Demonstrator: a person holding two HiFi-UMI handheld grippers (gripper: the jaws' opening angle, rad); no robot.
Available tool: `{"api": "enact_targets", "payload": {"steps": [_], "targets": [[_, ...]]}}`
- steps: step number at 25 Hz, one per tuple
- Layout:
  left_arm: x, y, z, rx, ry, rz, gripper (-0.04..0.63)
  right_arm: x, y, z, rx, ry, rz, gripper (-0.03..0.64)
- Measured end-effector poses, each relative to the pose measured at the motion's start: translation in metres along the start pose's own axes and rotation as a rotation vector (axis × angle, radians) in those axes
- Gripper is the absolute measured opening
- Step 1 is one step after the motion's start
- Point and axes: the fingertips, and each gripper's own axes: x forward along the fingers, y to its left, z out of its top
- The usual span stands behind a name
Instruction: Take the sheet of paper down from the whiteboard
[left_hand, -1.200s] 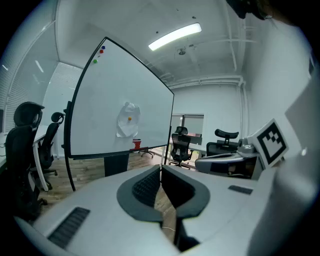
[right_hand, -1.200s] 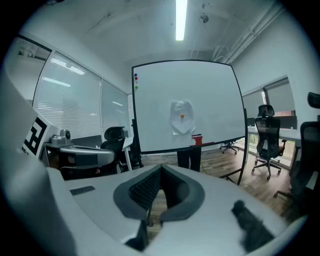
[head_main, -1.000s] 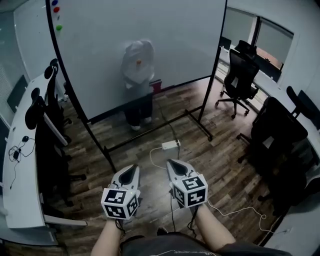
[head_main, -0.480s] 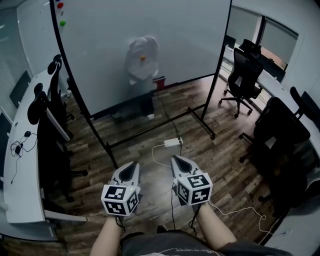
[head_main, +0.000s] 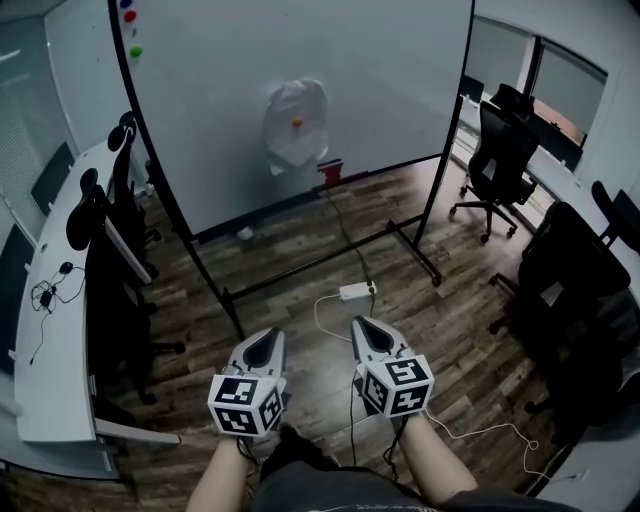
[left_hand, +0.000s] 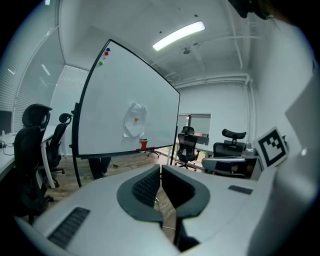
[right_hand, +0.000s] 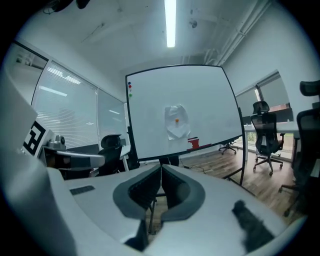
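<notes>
A crumpled white sheet of paper (head_main: 296, 125) hangs on the whiteboard (head_main: 380, 90), pinned by an orange magnet (head_main: 296, 122). The left gripper view shows the paper (left_hand: 135, 120) far ahead, and so does the right gripper view, where the paper (right_hand: 176, 121) hangs mid-board. My left gripper (head_main: 266, 340) and right gripper (head_main: 364, 328) are held side by side low in the head view, well short of the board and pointing toward it. Both are shut with nothing between the jaws.
The board stands on a black rolling frame (head_main: 330, 262). A red object (head_main: 330, 172) sits on its tray, and a person's legs (left_hand: 99, 167) show behind it. A power strip (head_main: 356, 291) with cables lies on the floor. Office chairs (head_main: 500, 150) stand right, a desk (head_main: 50, 370) with chairs left.
The head view has shifted, so the board and paper sit a little further right. The legs seen under the board earlier no longer show there. Both grippers stay shut and in place.
</notes>
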Motion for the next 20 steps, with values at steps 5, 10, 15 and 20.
{"api": "enact_targets", "payload": {"steps": [5, 10, 15, 20], "targets": [[0.018, 0.008, 0.004, -0.031, -0.018, -0.008, 0.021, 0.007, -0.011, 0.006, -0.012, -0.009, -0.026, 0.023], [0.05, 0.022, 0.015, -0.038, -0.03, -0.023, 0.021, 0.027, -0.033, 0.007, 0.0, 0.009, -0.067, 0.023], [0.093, 0.047, 0.028, -0.044, -0.031, -0.045, 0.021, 0.066, -0.051, 0.017, -0.012, 0.021, -0.088, 0.023], [0.14, 0.076, 0.048, -0.037, -0.029, -0.055, 0.021, 0.111, -0.076, 0.034, -0.001, 0.011, -0.132, 0.023]]}}
